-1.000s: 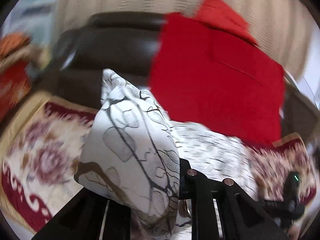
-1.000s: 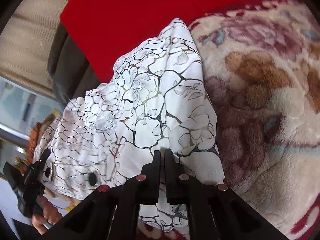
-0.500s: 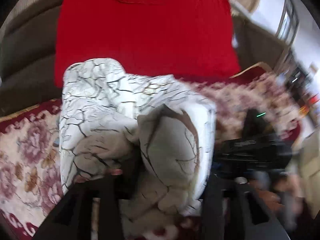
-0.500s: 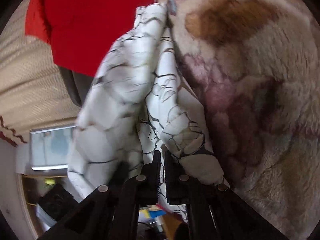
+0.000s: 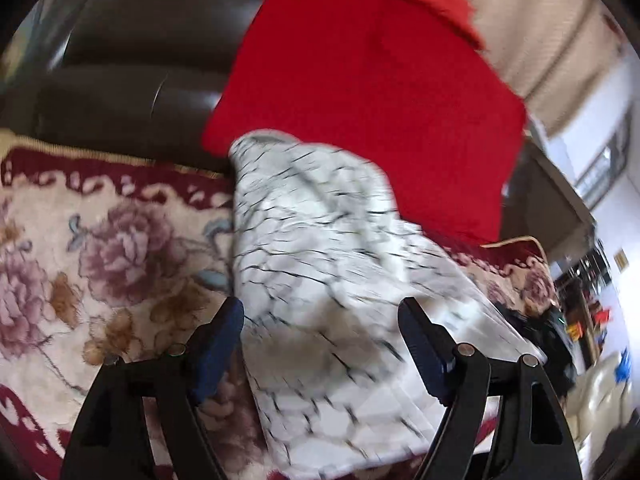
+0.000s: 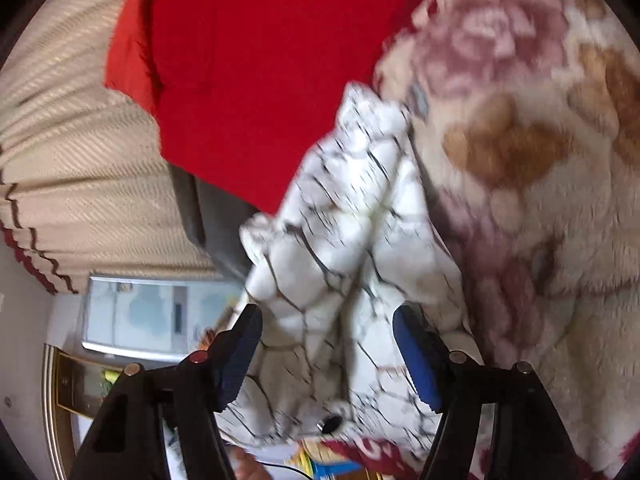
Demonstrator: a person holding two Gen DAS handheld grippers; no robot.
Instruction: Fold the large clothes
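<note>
Left wrist view: left gripper [image 5: 320, 316], fingers spread wide, gripping nothing; white patterned garment [image 5: 340, 280] bunched on floral blanket [image 5: 112, 248], red cloth [image 5: 368, 92] behind.

Right wrist view: right gripper [image 6: 326, 324] likewise wide apart, empty; garment [image 6: 356, 264] between fingers, beside blanket [image 6: 540, 160].

Left tongs [image 5: 320, 320] spread wide, blue pads [image 5: 218, 344] well apart, lower centre of frame; nothing pinched. White garment with black crackle print [image 5: 332, 264] lies bunched in a heap between the fingers, running from mid-frame to lower right; motion-blurred, folds hard to read. It rests on a floral blanket [image 5: 104, 260], cream with mauve roses and dark red border, filling left and lower frame. Red cushion [image 5: 368, 92] upper centre, behind the garment; dark brown sofa back [image 5: 132, 60] upper left; beige curtain [image 5: 532, 20] upper right.
</note>
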